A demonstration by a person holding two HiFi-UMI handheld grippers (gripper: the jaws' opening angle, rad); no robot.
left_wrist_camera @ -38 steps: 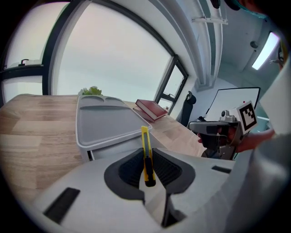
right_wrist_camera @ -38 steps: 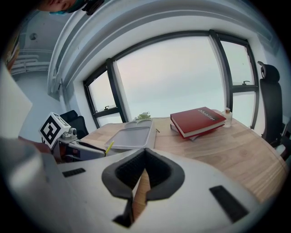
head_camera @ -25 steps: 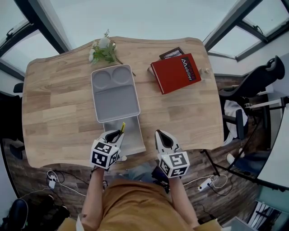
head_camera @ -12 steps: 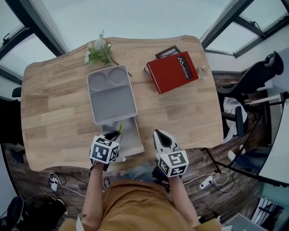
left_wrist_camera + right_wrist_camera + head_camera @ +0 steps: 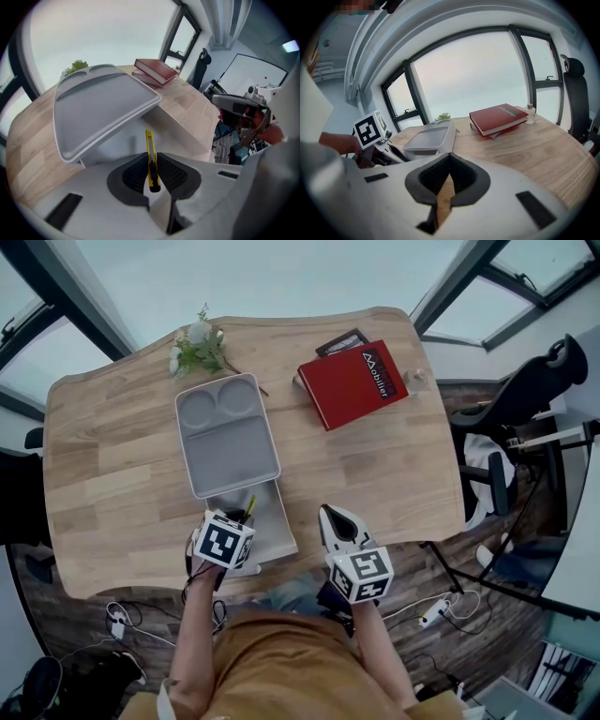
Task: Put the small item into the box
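Observation:
A grey box (image 5: 270, 521) stands near the table's front edge with its lid (image 5: 225, 432) swung open and lying back away from me. My left gripper (image 5: 242, 516) is shut on a small yellow utility knife (image 5: 249, 505), which pokes forward over the box's open base. In the left gripper view the knife (image 5: 150, 157) stands pinched between the dark pads, and the lid (image 5: 98, 101) rises just beyond it. My right gripper (image 5: 336, 521) hovers to the right of the box, shut with nothing in it. Its jaws meet at the tip in the right gripper view (image 5: 449, 161).
A red book (image 5: 354, 382) lies on a darker one at the back right of the wooden table (image 5: 112, 465). A sprig of white flowers (image 5: 197, 348) rests behind the lid. A small bottle (image 5: 417, 378) stands by the book. An office chair (image 5: 525, 395) is at the right.
My left gripper has edged forward with the knife toward the box's open base. The right gripper has stayed where it was.

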